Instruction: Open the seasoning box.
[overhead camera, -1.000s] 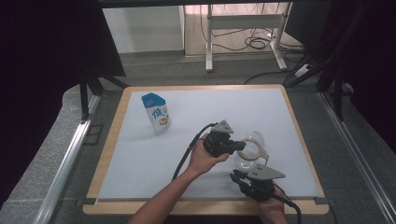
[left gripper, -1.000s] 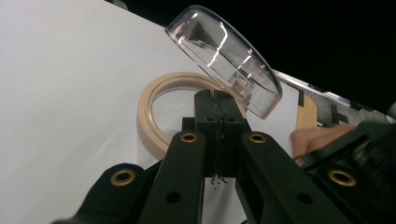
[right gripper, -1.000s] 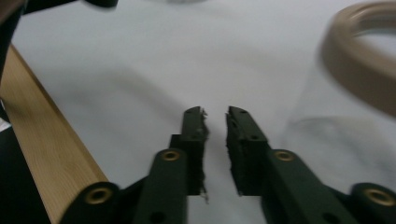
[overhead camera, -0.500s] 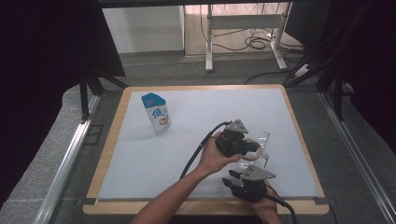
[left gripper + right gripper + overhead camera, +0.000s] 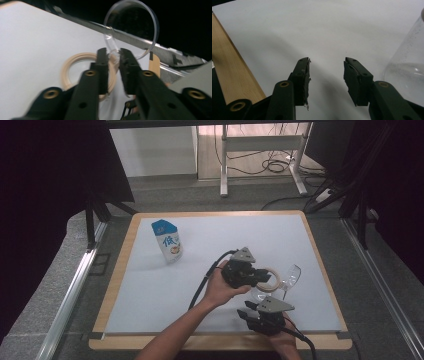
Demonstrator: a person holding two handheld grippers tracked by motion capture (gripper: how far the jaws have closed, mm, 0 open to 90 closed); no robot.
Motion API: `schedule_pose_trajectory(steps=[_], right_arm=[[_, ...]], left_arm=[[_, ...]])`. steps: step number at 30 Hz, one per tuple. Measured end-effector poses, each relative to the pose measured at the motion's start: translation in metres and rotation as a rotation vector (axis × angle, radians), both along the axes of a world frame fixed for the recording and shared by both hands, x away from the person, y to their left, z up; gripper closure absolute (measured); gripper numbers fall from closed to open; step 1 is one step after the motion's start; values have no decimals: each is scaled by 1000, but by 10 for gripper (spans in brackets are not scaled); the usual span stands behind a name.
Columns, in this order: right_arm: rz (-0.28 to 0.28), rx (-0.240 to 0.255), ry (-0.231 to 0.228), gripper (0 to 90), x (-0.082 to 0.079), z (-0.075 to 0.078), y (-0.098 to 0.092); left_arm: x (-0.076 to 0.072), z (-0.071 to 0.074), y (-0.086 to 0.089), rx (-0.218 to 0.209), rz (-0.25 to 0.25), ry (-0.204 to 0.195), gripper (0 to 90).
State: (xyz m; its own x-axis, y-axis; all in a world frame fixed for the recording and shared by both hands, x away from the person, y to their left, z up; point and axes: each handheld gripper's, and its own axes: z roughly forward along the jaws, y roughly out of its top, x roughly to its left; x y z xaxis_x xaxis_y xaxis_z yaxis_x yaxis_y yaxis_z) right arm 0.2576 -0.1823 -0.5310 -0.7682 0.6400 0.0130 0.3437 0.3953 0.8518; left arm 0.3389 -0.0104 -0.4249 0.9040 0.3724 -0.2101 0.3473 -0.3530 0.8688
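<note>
A clear glass jar [image 5: 258,294] stands on the white mat at the front right. Its round glass lid [image 5: 293,274] is tipped up to the right, and a beige ring [image 5: 272,281] sits at its mouth. My left gripper [image 5: 265,277] reaches in from the left. Its jaws have just been opening and now stand a little apart. In the left gripper view the lid [image 5: 131,27] rises behind the left gripper [image 5: 113,53], its lower edge between the tips, with the ring [image 5: 72,65] behind them. My right gripper [image 5: 244,308] lies near the front edge. Its jaws have just been opening, and the right gripper [image 5: 326,61] holds nothing, with the jar [image 5: 405,75] to its right.
A blue and white milk carton [image 5: 168,242] stands at the mat's back left. The wooden table rim [image 5: 115,285] frames the mat, and in the right gripper view the rim [image 5: 232,75] runs along the left. Metal rails and black drapes flank the table.
My left gripper has moved right and its jaws have parted. The glass lid has tipped further to the right and the beige ring has come into view. The right gripper's jaws have widened.
</note>
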Motion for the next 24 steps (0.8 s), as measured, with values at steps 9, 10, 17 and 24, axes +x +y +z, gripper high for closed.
schedule_pose_trajectory(steps=[9,10,17,24], right_arm=[[11,-6,-4,524,5,4,12],[12,-5,-10,522,6,4,14],[32,-6,-21,513,11,7,26],[24,-11,-32,496,18,10,35]], left_arm=[[-5,-11,56,17,157,8,384],[-6,-12,62,17,167,6,375],[-17,-24,99,25,229,-12,362],[-27,-41,130,33,295,-9,365]])
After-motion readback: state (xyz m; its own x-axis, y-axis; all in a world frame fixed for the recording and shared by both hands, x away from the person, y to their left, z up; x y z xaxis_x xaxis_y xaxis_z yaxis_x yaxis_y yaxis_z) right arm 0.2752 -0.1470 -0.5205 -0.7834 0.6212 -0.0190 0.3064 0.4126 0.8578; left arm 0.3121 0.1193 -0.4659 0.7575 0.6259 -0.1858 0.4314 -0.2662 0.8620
